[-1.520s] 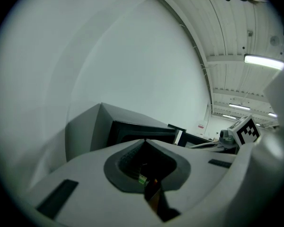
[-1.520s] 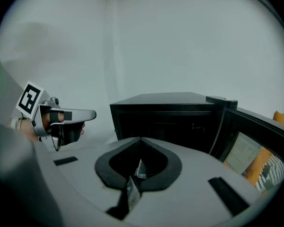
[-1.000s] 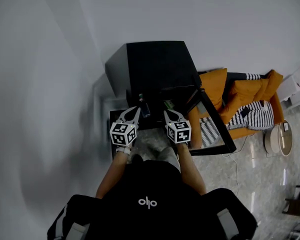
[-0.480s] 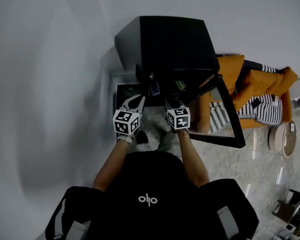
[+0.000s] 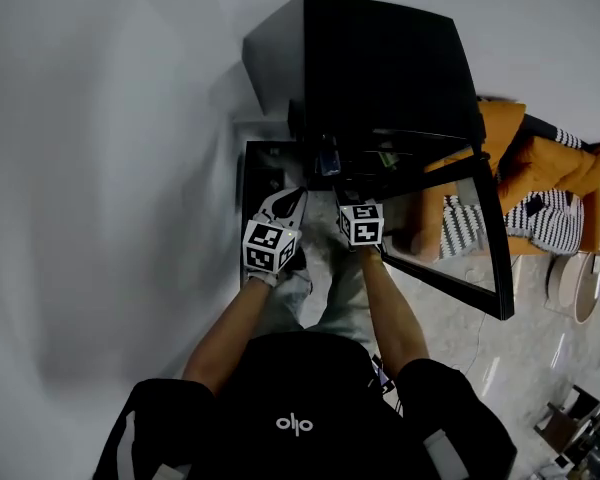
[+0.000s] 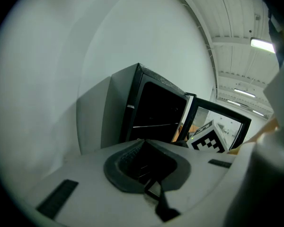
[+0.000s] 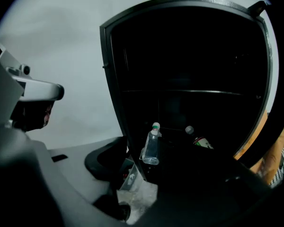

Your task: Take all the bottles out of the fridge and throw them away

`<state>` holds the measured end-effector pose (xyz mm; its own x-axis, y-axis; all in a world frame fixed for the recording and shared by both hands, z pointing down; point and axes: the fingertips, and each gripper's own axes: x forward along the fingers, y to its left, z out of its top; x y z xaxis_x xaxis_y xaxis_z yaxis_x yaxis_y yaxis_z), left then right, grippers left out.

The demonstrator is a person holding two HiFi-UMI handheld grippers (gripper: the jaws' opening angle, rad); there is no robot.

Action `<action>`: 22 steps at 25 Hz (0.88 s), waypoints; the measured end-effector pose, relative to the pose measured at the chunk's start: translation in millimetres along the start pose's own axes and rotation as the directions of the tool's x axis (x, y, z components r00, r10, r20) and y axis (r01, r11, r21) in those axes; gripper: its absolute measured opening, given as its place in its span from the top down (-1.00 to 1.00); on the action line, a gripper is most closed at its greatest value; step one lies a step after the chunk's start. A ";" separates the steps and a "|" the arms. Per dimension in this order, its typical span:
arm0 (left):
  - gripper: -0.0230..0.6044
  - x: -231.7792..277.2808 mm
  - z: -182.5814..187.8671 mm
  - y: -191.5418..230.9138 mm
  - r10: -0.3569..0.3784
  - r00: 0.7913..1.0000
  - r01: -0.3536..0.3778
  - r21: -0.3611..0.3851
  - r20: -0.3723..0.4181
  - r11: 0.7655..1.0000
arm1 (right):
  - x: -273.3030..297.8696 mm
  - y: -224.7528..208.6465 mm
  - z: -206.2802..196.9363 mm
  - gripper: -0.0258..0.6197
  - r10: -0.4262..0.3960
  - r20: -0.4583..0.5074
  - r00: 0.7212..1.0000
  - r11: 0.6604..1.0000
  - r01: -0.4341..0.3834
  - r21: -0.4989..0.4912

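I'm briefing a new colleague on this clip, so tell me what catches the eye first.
The black fridge against the white wall dominates, its glass door swung open to the right. Inside, low down, sit a clear bottle with a green-and-white cap and, right of it, a green-labelled bottle. Beside the fridge, an orange sofa with striped cushions adds bright colour.

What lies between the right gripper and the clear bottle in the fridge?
Nothing: the right gripper view shows only open air from the right gripper, whose empty jaws have just been opening, to the clear bottle.
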<state>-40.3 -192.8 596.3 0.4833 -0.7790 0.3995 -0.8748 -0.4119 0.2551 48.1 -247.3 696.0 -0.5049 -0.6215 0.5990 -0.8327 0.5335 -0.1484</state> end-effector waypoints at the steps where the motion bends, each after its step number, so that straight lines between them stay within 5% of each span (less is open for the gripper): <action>1: 0.91 4.7 -5.0 3.5 0.001 1.000 -0.001 0.000 -0.004 1.000 | 9.9 -2.9 -5.0 0.30 -0.006 -0.008 1.000 1.000 0.006 0.004; 14: 0.91 52.8 -62.7 31.8 -0.003 0.998 0.001 -0.028 -0.056 1.000 | 137.3 -18.8 -67.5 -0.14 -0.005 -0.066 0.998 1.000 0.007 0.022; 22: 0.91 52.3 -95.2 42.3 0.000 0.996 -0.004 -0.040 -0.088 0.999 | 182.6 -39.0 -97.1 -0.15 -0.083 -0.149 0.985 0.996 0.084 0.002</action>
<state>-48.8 -205.9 711.8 0.4840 -0.7344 0.4758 -0.8747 -0.3898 0.2882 10.5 -325.9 887.5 -0.3947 -0.5714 0.7196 -0.8727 0.4781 -0.0991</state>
